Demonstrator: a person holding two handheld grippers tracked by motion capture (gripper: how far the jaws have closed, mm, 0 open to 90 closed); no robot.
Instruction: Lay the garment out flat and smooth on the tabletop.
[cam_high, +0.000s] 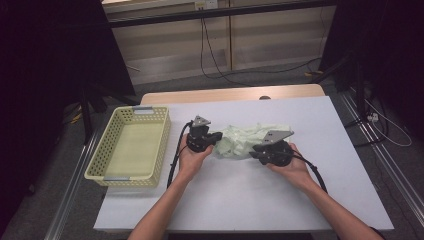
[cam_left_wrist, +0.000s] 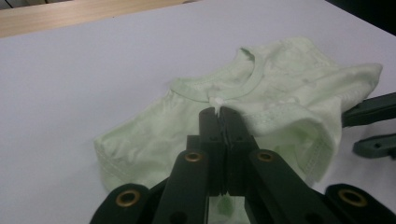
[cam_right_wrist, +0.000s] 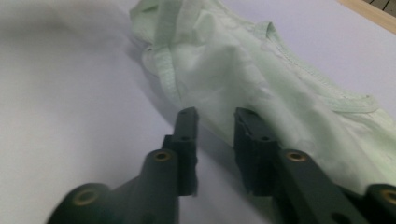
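- Far left: a yellow basket (cam_high: 128, 145) sits along the tabletop (cam_high: 240, 200) edge, well clear of the shirt.
- Left claw (cam_high: 218, 138) is clenched on the pale green shirt (cam_high: 245, 140), pinching it right by the neckline trim (cam_left_wrist: 243, 88).
- The shirt's bunched up mid-tabletop, with loads of bare room in front.
- Right claw (cam_high: 253, 152) is released, jaws parted just beside the shirt's hem, nothing between them.
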